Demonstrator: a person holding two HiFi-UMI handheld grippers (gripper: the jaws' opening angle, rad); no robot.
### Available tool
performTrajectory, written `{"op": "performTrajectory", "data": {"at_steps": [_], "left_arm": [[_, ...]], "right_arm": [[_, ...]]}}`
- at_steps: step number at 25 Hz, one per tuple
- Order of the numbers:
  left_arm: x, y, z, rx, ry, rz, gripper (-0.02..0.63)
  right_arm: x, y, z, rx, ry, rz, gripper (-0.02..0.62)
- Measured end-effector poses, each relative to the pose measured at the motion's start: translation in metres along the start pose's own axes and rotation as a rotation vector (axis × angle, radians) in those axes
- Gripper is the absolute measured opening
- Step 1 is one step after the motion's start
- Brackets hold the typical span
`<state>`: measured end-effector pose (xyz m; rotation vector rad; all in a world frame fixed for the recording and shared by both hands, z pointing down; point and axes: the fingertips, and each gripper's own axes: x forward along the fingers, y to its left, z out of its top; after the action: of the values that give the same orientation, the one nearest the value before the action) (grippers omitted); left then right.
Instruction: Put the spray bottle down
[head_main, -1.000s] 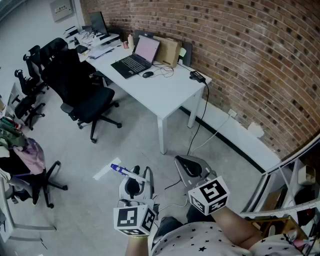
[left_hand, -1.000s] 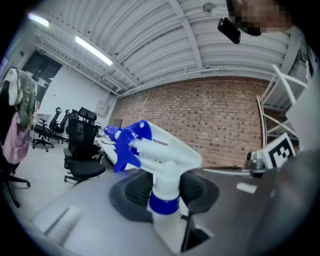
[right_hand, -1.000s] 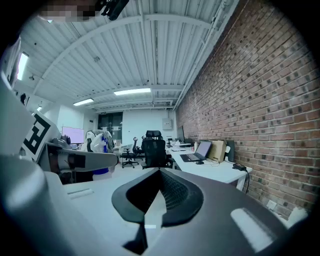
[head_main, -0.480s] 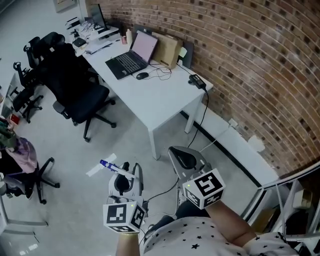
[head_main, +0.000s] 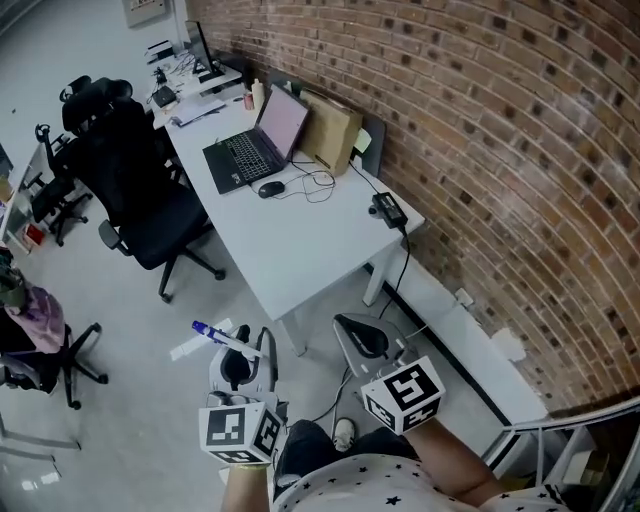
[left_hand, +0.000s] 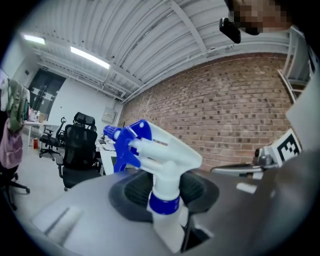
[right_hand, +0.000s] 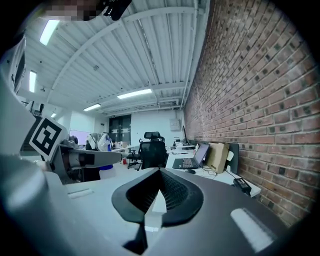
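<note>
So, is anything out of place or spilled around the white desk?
Nothing is spilled or broken. One small thing: a white strip lies on the floor near the desk, and the black power adapter sits at the desk's corner, its cable hanging down.

From the head camera we looked steeply down: white desk (head_main: 320, 250) at 12 o'clock, brick wall (head_main: 480, 140) at 2, left gripper (head_main: 240, 362) and right gripper (head_main: 362, 336) close at 6. Each gripper camera sat just behind its jaws and faced level; all three shared the wall and the black office chair (head_main: 140, 200).
</note>
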<state>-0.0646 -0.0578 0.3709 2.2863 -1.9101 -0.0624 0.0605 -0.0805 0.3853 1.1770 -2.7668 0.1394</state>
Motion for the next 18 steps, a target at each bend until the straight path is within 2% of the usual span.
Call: {"op": "performTrajectory", "data": {"at_steps": [3, 8, 18], "left_arm": [[0.028, -0.008, 0.003, 0.029, 0.025, -0.007, 0.127], [0.081, 0.003, 0.009, 0.043, 0.032, 0.000, 0.127], [0.215, 0.035, 0.018, 0.060, 0.013, -0.047, 0.127]], "right_arm": [[0.010, -0.027, -0.002, 0.039, 0.008, -0.006, -0.002], [0.043, -0.059, -0.006, 0.053, 0.021, -0.004, -0.002], [0.148, -0.125, 0.013, -0.021, 0.025, -0.008, -0.002]]}}
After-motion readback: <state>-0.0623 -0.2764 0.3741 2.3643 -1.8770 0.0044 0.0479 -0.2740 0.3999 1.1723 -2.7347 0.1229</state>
